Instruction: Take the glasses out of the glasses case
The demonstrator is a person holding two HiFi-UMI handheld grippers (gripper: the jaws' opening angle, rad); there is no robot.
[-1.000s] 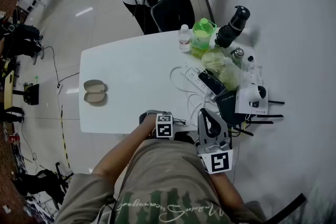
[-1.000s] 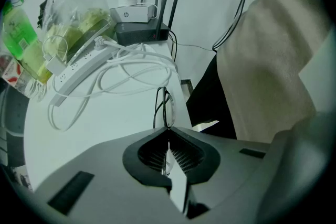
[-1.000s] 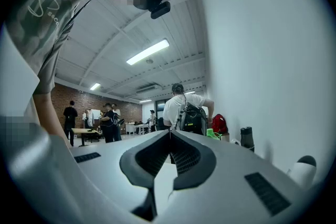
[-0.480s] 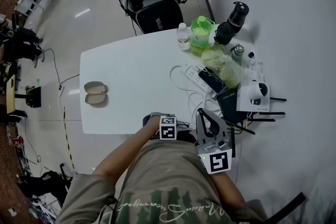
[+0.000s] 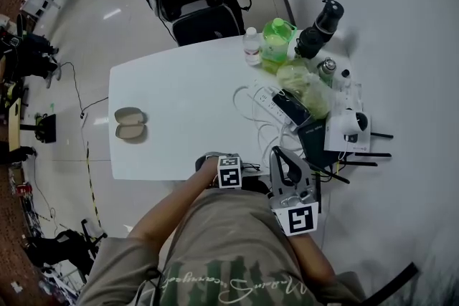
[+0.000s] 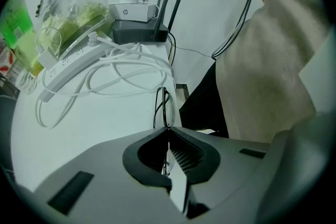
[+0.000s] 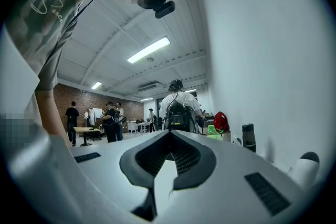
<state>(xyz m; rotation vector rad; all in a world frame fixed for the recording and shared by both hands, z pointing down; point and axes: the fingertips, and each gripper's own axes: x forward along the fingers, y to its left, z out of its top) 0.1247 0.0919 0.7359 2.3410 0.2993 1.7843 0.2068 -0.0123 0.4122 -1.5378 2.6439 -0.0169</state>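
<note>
The beige glasses case (image 5: pixel 130 125) lies open on the left side of the white table (image 5: pixel 179 97), both halves showing nothing inside. My left gripper (image 5: pixel 246 170) is at the table's near edge, close to my body. In the left gripper view the left gripper (image 6: pixel 168 128) is shut on the thin black-framed glasses (image 6: pixel 164 106), which stick out past the jaw tips above the table edge. My right gripper (image 5: pixel 280 153) is just right of it. In the right gripper view the right gripper (image 7: pixel 169 132) is shut with nothing in it and points up into the room.
A white power strip (image 5: pixel 267 102) with looped cable, a black router (image 5: pixel 313 143), a white camera (image 5: pixel 349 127), a green bottle (image 5: pixel 276 39), a black flask (image 5: pixel 319 29) and a plastic bag (image 5: pixel 301 82) crowd the table's right side. People stand in the room behind.
My left gripper has shifted slightly to the right. The person with the backpack beyond the table has moved further away. The case has not moved.
</note>
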